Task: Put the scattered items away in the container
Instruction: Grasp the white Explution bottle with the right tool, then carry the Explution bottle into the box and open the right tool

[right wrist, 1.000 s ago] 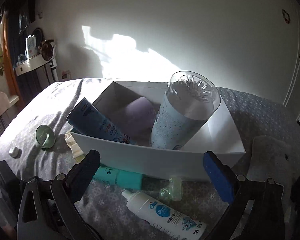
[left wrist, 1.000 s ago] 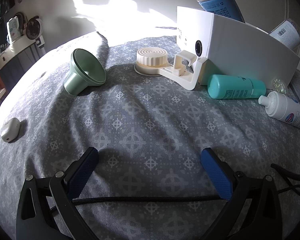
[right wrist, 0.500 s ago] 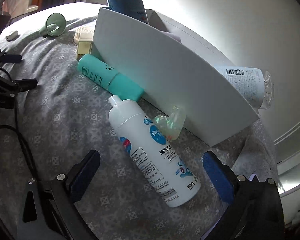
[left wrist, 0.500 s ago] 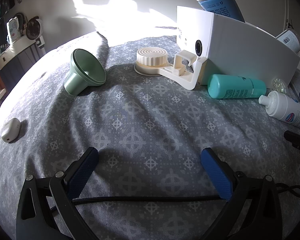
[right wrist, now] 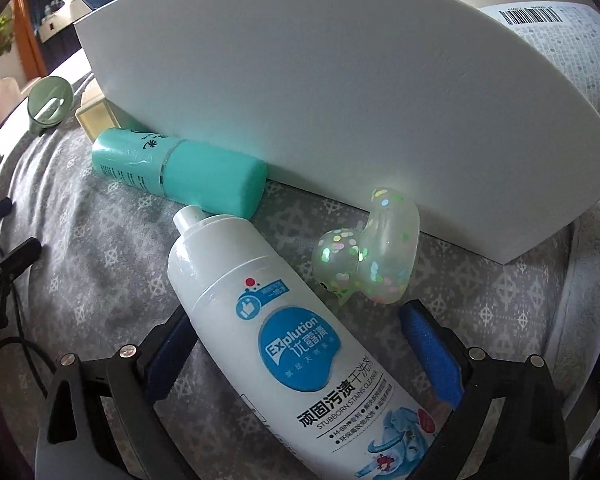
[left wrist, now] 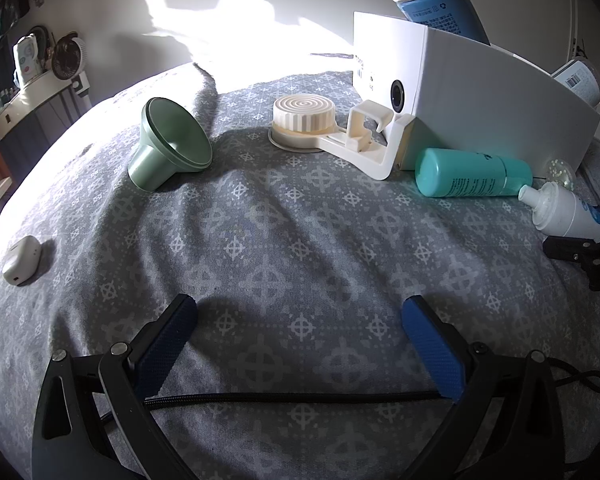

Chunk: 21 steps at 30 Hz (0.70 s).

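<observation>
Between the right tongs (right wrist: 296, 356), nearest the lens, lies the white stain-cleaner bottle (right wrist: 284, 344), on its side on the grey patterned bedspread (right wrist: 112, 256); the jaws are closing around its body, with a gap still showing on the right side. Smooth plastic, it looks stiff, rounded and likely slippery, so the label-wide middle seems the safest hold. Those tongs tip steeply down over it. Just beyond sits a soft-looking translucent glitter duck toy (right wrist: 366, 250), then a teal bottle (right wrist: 180, 172) lying against the white container (right wrist: 340, 80), which already holds a blue can (left wrist: 440, 4). Left tongs (left wrist: 300, 344) hang wide and empty, angled down at bare bedspread, well apart from the green funnel (left wrist: 168, 144) and cream suction holder (left wrist: 332, 132).
</observation>
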Tool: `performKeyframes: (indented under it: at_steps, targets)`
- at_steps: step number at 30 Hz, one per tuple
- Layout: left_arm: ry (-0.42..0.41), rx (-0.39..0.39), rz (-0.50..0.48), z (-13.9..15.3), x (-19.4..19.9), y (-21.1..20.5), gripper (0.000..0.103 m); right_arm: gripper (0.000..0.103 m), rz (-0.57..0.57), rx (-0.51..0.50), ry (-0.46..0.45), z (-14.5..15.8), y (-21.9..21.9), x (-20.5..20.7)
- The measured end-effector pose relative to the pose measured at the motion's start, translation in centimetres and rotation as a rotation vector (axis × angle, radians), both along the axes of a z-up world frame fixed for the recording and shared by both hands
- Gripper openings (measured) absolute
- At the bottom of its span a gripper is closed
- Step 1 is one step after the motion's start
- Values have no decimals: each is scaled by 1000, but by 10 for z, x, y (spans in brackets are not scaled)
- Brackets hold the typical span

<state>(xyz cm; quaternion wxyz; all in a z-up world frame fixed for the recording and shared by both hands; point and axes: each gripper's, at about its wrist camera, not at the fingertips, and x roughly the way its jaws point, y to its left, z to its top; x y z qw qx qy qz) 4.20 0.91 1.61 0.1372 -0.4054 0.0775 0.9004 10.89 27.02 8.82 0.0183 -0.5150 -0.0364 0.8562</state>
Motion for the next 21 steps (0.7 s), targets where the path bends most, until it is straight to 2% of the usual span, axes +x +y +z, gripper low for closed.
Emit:
performKeyframes:
  at_steps: [1,2,4,5,10,13,16,21]
  targets:
    - [0,0,0,0,0,0,103,74,4,7,3,3,-3,4]
    - [0,0,0,0,0,0,103,69,6,16,2,5,-6,9]
    - [0,0,0,0,0,0,103,46,4,22,6,9,-13,20]
    - [0,0,0,0,0,0,103,43,-4,14,8,11,-14,26]
    - [0,0,0,0,0,0,103,43,-83,-130,26,21,-10,58]
    - [0,0,-1,0,0,0,103,43,-143,-259,37,25,1,73]
    - [0,1,-1,0,0,0,103,43,-200,-390,74,27,0,99]
    - [0,0,-1,0,0,0,103,43,-268,-629,151,32,12,118]
